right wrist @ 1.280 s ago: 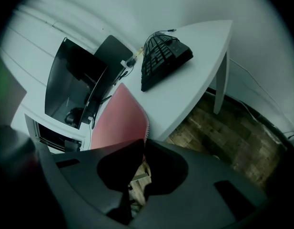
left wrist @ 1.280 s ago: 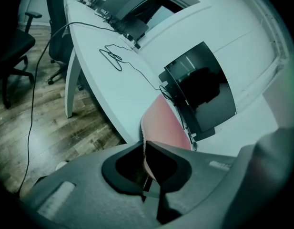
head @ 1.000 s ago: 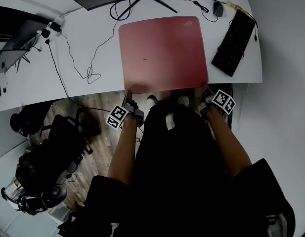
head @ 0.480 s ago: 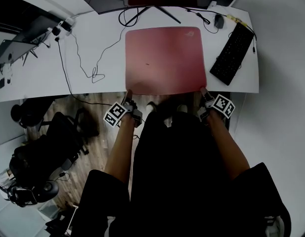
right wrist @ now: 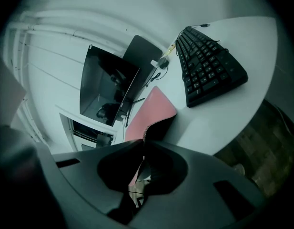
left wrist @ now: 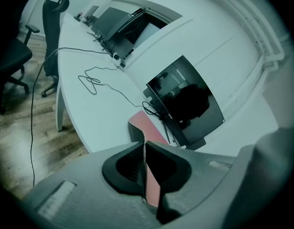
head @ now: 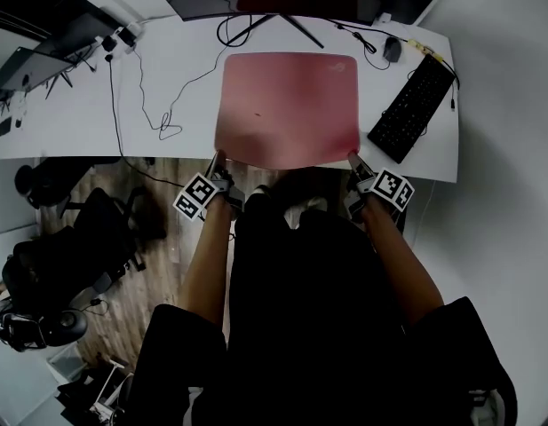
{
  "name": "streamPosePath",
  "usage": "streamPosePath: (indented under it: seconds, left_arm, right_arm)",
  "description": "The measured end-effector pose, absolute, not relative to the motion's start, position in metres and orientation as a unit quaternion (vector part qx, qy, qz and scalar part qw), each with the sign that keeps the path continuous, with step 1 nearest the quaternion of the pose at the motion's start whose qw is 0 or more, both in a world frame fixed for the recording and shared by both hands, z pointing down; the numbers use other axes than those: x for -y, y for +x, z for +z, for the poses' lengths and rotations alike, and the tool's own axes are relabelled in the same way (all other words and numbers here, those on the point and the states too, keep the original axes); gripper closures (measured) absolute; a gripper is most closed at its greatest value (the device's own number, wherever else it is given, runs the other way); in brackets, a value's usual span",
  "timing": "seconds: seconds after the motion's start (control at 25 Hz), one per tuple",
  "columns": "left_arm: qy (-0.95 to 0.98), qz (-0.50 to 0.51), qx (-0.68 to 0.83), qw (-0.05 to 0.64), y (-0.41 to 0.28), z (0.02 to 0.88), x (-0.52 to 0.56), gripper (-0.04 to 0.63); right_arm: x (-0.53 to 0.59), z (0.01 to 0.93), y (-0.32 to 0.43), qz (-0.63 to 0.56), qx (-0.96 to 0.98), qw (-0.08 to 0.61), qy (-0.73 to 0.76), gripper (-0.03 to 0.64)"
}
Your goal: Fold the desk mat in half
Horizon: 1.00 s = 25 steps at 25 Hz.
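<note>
Since a fold in half has to start from one edge, the red desk mat (head: 287, 105) is gripped at its two near corners. The left hand-held gripper (head: 219, 163) is clenched on the near-left corner and the right hand-held gripper (head: 353, 161) on the near-right one. Each gripper's own view shows the mat's thin stitched edge pinched between closed jaws, with the pink top on one face and the dark underside on the other.

Most of the mat lies flat on the white tabletop (head: 78, 122). Its far edge is near the monitor stand (head: 265, 20), and its near edge sits at the tabletop's front rim, right in front of the person. Taking both corners at once seems meant to keep that edge straight, so it can travel evenly toward the far edge.

The keyboard (head: 409, 105) lies to the right, apart from the mat, and a loose cable (head: 167, 127) lies to the left. Neither rests on the mat, so the way over looks free.

I judge the grasp made and the fold itself not yet begun. The likely trouble is the thin edge slipping from one pinch, or the whole mat sliding across the tabletop instead of bending.
</note>
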<state>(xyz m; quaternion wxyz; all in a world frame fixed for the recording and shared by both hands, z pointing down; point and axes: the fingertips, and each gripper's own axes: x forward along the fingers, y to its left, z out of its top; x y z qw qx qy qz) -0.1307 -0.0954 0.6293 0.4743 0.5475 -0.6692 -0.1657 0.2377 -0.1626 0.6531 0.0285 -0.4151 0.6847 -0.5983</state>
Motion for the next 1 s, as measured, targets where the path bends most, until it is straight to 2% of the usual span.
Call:
streamPosePath:
  seconds: [0.6, 1.0]
  left_arm:
    - [0.584, -0.126, 0.655, 0.462, -0.132, 0.614, 0.106, 0.565]
    - [0.591, -0.17, 0.626, 0.48, -0.144, 0.6, 0.128, 0.565]
  right_arm:
    - [0.164, 0.646, 0.244, -0.603, -0.665, 0.057, -0.437, 0.601]
    - [0.192, 0.633, 0.238, -0.593, -0.647, 0.077, -0.474, 0.601]
